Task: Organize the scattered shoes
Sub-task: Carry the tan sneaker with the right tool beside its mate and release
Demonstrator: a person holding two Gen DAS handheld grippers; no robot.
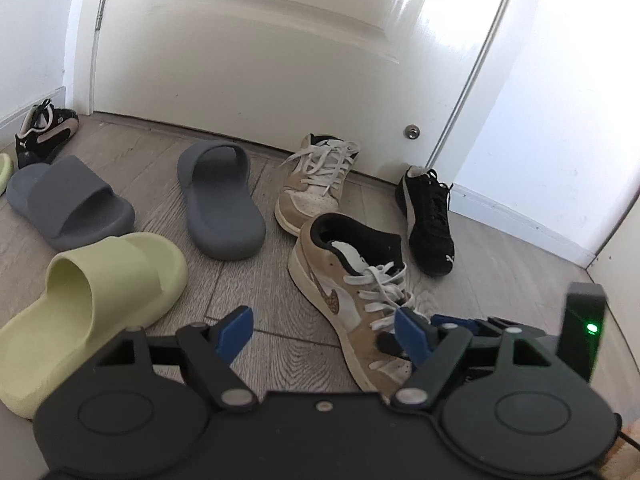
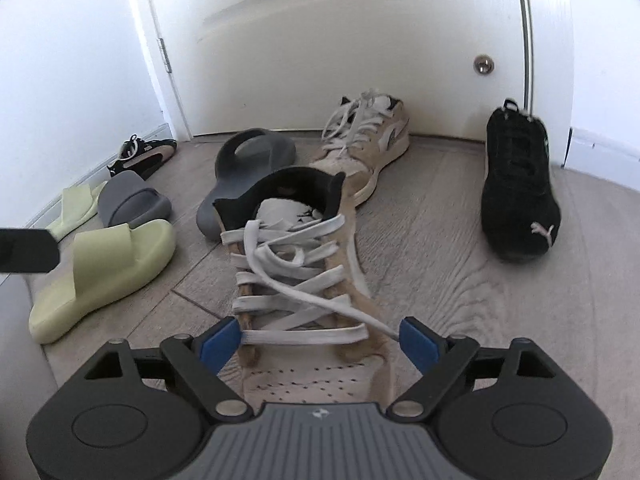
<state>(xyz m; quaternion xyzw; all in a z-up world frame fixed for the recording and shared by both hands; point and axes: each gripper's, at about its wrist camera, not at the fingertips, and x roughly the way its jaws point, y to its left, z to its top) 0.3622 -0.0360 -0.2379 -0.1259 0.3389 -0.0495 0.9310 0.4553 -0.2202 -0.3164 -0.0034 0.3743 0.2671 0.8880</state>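
A tan and white sneaker [image 2: 296, 264] lies on the floor, toe towards me, between the fingers of my right gripper [image 2: 320, 342]. The jaws stand wide; the left pad [image 2: 222, 344] is at the shoe's side and the right pad [image 2: 418, 340] is a little clear of it. My left gripper [image 1: 324, 334] hangs open over bare floor, just left of the same sneaker [image 1: 344, 280]. Its mate [image 1: 316, 188] sits by the door. One black sneaker [image 1: 430, 224] lies at the right, the other [image 1: 44, 132] at the far left.
Two grey slides [image 1: 68, 204] [image 1: 220, 200] and a pale green slide [image 1: 92, 304] lie to the left; a second green slide [image 2: 76, 208] rests by the left wall. A white door [image 1: 260, 60] with a door stop [image 1: 411, 133] closes the back. White walls stand on both sides.
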